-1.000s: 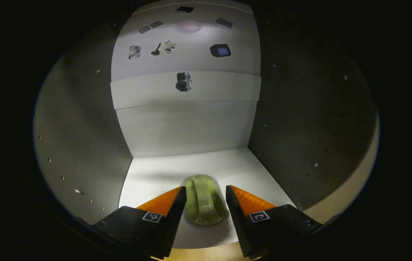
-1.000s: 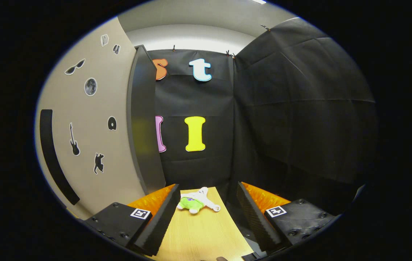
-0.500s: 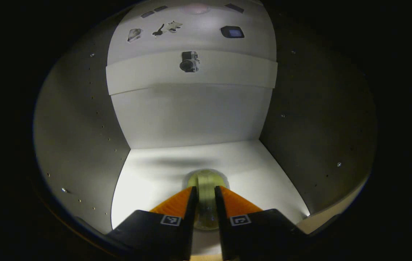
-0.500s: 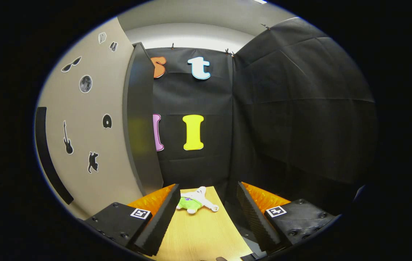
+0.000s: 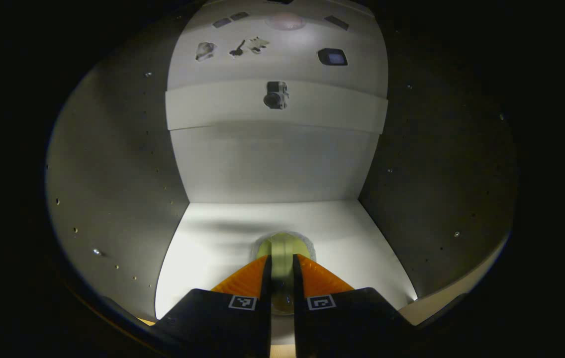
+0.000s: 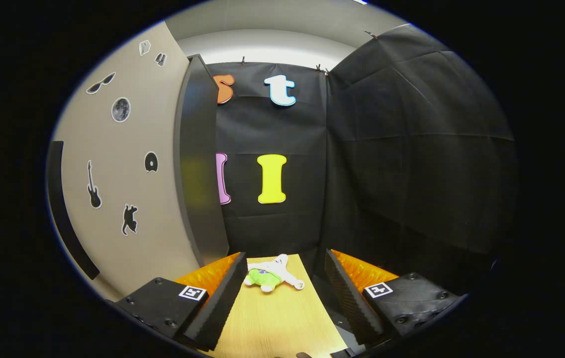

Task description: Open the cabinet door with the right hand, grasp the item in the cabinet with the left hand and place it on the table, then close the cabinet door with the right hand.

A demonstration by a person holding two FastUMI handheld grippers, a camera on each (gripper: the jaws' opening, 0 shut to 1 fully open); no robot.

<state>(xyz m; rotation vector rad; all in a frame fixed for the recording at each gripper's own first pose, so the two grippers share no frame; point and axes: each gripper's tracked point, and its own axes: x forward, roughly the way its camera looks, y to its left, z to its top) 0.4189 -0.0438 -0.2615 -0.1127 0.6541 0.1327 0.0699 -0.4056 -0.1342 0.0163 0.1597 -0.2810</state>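
White cabinet walls (image 5: 272, 164) surround the left claw (image 5: 281, 278), squeezed tight on the yellow-green item (image 5: 282, 246) on the cabinet floor. It could slip out when lifted. Beside the open door (image 6: 198, 164), the right claw (image 6: 282, 293) waits wide open and empty above the table (image 6: 277, 318).

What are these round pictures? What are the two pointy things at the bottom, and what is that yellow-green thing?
A person holds a pinching tool in each hand, and each tool carries a camera looking along its two fingers. The left gripper view looks inside a cabinet. Its fingers are squeezed on a yellow-green item that sits on the cabinet's white floor. The right gripper view looks outside: its fingers are spread apart and hold nothing. Past them lies a small plush toy on a wooden table, next to the open cabinet door, which has little stickers.
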